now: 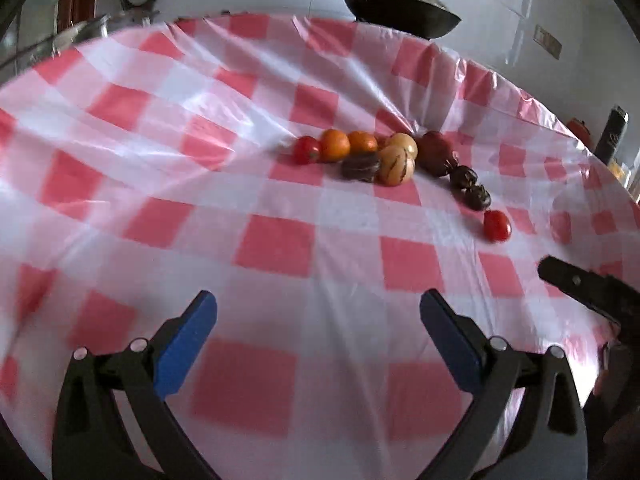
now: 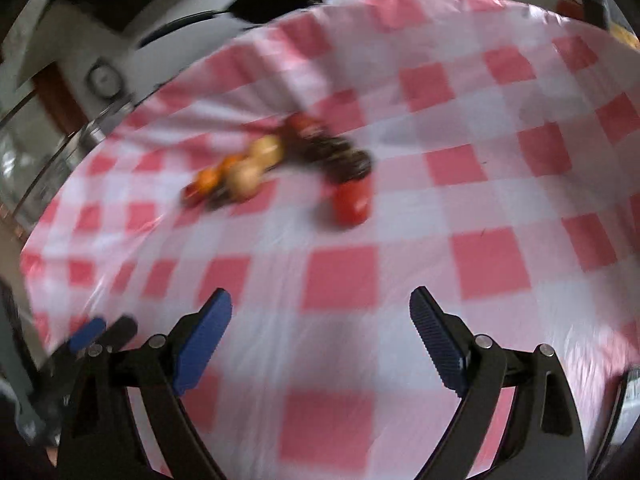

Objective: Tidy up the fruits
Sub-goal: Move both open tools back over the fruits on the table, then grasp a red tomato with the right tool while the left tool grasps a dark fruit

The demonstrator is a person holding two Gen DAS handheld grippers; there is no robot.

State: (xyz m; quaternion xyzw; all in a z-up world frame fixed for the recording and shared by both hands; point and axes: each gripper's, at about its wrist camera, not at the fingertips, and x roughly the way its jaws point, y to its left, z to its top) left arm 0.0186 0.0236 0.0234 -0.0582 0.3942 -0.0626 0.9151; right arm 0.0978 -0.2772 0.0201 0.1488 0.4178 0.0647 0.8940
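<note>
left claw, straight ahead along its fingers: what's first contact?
Likely the bare checked tablecloth. The left claw is open and empty, angled down at the table. The fruit row, from the red tomato onward, lies farther ahead; depth in this fisheye view is uncertain.

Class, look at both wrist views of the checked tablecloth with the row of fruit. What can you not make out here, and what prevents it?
- Right wrist view: motion blur smears the fruit row; kinds and count are unreadable.
- Left wrist view: the dark fruits are too small and dim to identify.
- Left wrist view: the frying pan is cut off by the top edge.
- Left wrist view: the right gripper shows only one finger; the frame edge hides the rest.
</note>
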